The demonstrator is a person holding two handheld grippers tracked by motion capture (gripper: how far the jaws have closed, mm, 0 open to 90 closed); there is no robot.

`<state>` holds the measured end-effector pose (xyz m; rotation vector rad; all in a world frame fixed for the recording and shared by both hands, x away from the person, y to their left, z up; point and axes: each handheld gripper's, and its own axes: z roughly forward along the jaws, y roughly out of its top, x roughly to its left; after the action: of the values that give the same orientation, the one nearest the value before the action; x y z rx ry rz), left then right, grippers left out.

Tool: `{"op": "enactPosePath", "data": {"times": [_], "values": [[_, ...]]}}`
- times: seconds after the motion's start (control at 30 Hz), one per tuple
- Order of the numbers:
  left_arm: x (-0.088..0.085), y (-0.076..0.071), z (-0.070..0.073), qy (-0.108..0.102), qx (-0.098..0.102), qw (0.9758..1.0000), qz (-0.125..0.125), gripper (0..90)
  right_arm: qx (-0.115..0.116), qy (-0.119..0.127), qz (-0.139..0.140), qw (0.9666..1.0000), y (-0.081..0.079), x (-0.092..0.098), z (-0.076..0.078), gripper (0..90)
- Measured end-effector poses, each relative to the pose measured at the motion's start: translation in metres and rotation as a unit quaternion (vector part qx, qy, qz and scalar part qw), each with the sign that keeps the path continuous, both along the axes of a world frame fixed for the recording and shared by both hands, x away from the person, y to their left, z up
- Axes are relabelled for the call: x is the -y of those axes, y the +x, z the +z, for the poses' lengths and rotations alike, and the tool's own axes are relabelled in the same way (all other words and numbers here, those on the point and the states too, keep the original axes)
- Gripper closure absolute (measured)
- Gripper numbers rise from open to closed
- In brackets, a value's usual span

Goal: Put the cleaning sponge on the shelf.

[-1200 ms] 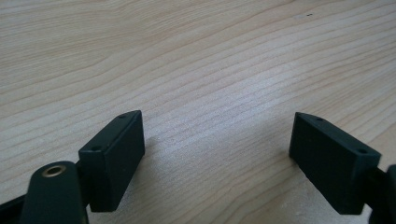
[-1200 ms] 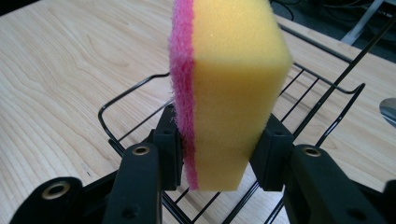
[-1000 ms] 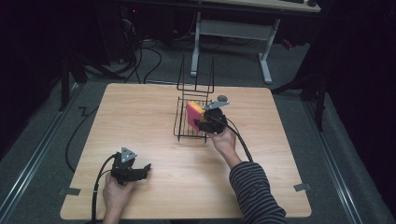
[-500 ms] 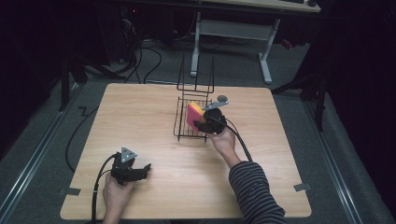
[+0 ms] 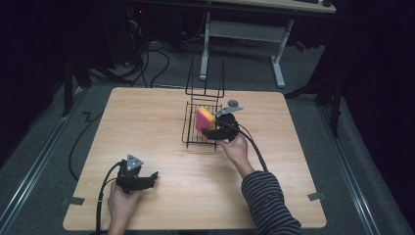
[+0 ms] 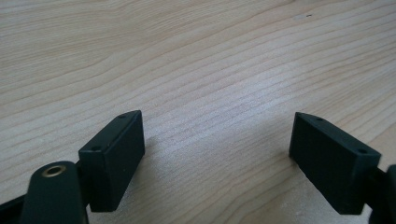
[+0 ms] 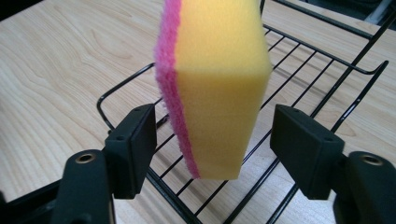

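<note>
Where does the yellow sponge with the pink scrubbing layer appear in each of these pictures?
High view: the yellow sponge with the pink scrubbing layer stands on edge in the black wire rack, centre of the table.
Right gripper view: the sponge is upper centre, between the right gripper's open jaws.
Left gripper view: not in it.
Shared landmark: the wire rack.

The sponge's top is cut off at 12 o'clock; it hides rack wires behind.

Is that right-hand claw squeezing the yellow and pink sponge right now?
No: the right gripper has just been opening, and its pads stand clear of the sponge on both sides above the wire rack.
</note>
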<state>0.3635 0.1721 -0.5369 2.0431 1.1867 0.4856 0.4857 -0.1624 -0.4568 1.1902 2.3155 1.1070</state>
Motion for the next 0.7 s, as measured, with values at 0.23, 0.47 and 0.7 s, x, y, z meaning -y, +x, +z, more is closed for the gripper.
{"op": "enactPosePath", "data": {"times": [0.23,0.47,0.7], "values": [[0.0,0.0,0.0,0.0,-0.001,1.0,0.0,18.8,0.009,0.019,0.001,0.9998,-0.008,0.009,0.011,30.7],[0.0,0.0,0.0,0.001,0.0,1.0,0.0,18.8,0.029,0.036,0.004,0.9989,-0.023,0.022,0.022,31.2],[0.001,0.0,0.0,0.002,0.001,1.0,0.0,18.8,0.036,0.051,-0.005,0.9981,-0.032,0.037,0.026,31.2]]}}
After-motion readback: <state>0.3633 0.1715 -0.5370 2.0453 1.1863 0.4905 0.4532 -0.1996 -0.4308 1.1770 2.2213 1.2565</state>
